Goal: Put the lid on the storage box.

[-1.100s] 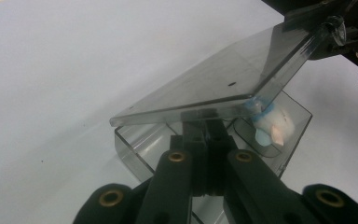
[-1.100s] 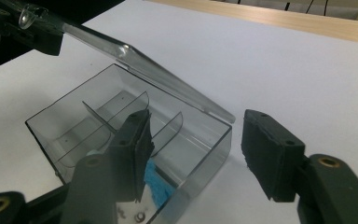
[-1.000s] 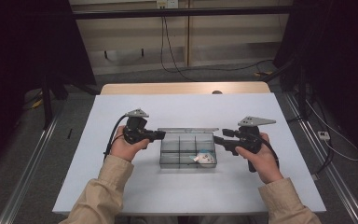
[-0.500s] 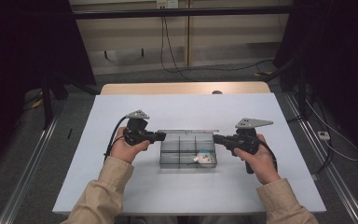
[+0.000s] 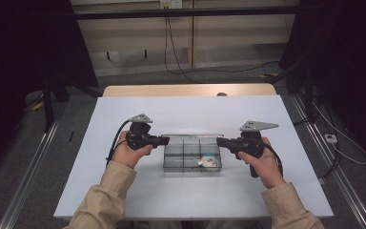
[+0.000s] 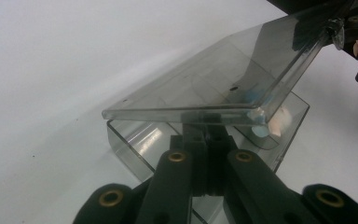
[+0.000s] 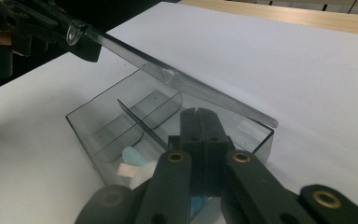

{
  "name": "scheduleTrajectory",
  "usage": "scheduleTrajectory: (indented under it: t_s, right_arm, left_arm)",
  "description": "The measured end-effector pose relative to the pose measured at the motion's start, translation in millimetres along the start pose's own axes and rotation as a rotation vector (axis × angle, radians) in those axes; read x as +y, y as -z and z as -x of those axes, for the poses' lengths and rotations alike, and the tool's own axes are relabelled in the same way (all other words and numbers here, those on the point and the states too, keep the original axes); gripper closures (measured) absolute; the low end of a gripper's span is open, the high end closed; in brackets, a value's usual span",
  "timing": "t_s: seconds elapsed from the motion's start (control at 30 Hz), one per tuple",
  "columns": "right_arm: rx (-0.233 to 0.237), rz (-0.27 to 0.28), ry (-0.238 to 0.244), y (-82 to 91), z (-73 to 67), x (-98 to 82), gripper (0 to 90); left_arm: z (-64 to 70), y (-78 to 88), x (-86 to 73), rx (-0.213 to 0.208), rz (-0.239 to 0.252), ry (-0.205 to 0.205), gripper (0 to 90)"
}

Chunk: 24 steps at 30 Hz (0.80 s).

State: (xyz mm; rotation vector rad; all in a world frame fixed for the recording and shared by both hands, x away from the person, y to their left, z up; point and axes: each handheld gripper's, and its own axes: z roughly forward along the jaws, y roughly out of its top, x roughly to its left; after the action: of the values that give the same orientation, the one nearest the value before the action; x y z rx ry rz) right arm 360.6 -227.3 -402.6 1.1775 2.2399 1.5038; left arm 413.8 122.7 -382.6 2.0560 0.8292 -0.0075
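Observation:
A clear plastic compartment box [image 5: 177, 156] sits mid-table. Its clear lid [image 6: 200, 86] stands raised at a slant over it. My left gripper [image 5: 167, 140] is at the box's left back corner with its jaws shut. In the left gripper view the tips [image 6: 208, 133] meet the lid's near side edge and look pinched on it. My right gripper [image 5: 219, 141] is at the right back corner, jaws shut, tips [image 7: 198, 114] just under the lid [image 7: 214, 99]. Small white and light blue pieces [image 5: 208, 161] lie in the front right compartment.
The white table [image 5: 181, 112] has bare room all round the box. A wooden strip [image 5: 186, 89] runs along its far edge. Cables trail from both grippers toward the person's sleeves. Dark floor and rails flank the table.

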Motion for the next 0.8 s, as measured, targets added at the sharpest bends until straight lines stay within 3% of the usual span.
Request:
scheduleTrajectory:
  t_s: [0.8]
  right_arm:
    - [0.027, -0.010, 0.028, 2.1, -6.0, -5.4, 90.0]
  left_arm:
    - [3.3, 3.2, -14.6, -0.006, 0.011, 0.002, 90.0]
